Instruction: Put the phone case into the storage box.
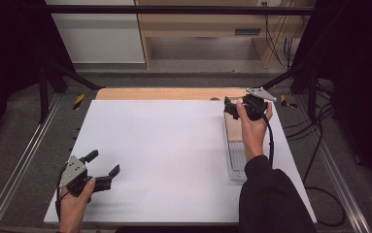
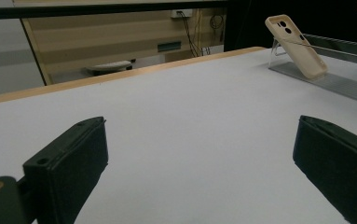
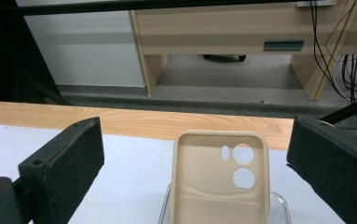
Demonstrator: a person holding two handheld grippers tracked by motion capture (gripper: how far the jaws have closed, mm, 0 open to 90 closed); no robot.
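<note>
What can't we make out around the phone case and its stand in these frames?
- High view: most of the phone case sits under the right gripper and hand, so its lean is unreadable.
- Right gripper view: bottom edge cuts off the case's lower half and the clear stand, so the seating is hidden.
- Left gripper view: case is small and distant; right edge crops the stand's tray.

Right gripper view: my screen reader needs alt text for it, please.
A beige phone case leans upright on a clear stand, centred between the open right gripper. Behind it lie the white table, its wooden edge and a desk.
</note>
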